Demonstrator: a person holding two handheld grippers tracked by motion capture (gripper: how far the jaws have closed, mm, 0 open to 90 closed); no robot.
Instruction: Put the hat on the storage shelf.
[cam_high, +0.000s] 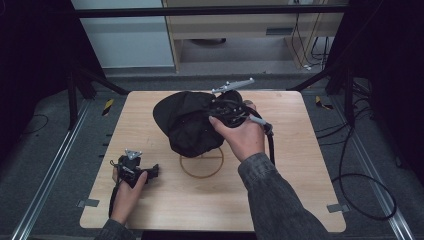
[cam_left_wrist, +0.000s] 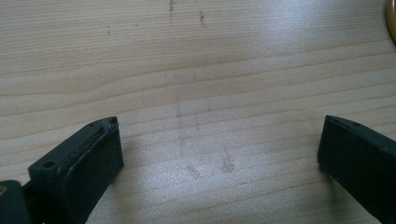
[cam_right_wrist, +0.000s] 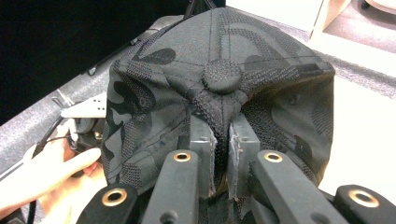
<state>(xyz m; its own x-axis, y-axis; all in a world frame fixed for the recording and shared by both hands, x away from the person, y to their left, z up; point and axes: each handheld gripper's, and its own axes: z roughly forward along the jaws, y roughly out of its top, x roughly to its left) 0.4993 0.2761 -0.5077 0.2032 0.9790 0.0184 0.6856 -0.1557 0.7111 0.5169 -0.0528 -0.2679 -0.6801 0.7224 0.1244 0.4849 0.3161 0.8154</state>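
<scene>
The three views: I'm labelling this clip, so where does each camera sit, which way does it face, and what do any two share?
High view: above the person's side, looking forward and down on the table; both forearms, left gripper and right gripper show.
Left gripper view: on the left gripper, facing bare tabletop; its open jaws show.
Right gripper view: on the right gripper, facing the cap; its jaws pinch the cap, the left hand beyond.
Shared: high and right gripper views both show the cap.

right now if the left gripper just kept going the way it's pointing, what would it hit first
Most likely the bare wooden table: in the left gripper view the left gripper has open jaws with nothing between them and only wood ahead. The gold ring sits off to one side, probably outside that line.
</scene>
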